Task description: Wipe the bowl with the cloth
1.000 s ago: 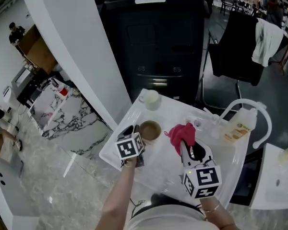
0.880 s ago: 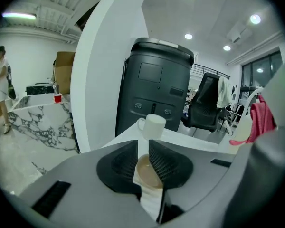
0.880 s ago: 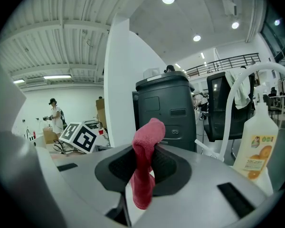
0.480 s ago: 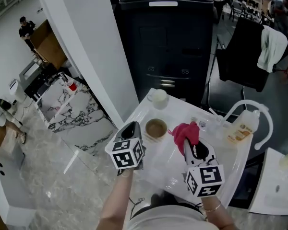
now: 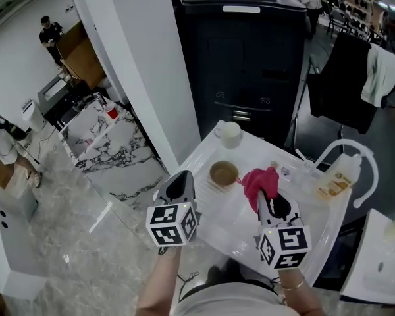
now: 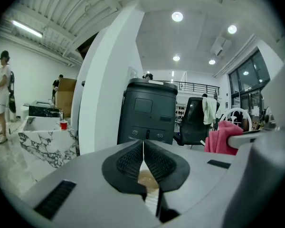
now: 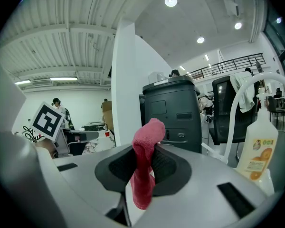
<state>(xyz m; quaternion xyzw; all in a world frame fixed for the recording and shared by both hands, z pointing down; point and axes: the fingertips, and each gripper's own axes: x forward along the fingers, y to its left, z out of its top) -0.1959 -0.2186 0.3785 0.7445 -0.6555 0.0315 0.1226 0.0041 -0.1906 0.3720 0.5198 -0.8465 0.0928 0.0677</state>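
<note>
Head view: the brown bowl sits on the white worktop, between the left gripper and the right gripper.

Left gripper view: its fingers are squeezed together on nothing.

Right gripper view: the fingers pinch the red cloth, ready to rub the bowl, I think.

Nubbly pink cloth, glossy white table, smooth brown bowl, matt black cabinet.

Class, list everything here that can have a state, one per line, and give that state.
left gripper, shut, nothing between its jaws
right gripper, shut on the cloth
cloth, bunched, pinched upright
bowl, upright on the table, nothing touching it
cup, upright
bottle, upright
</note>
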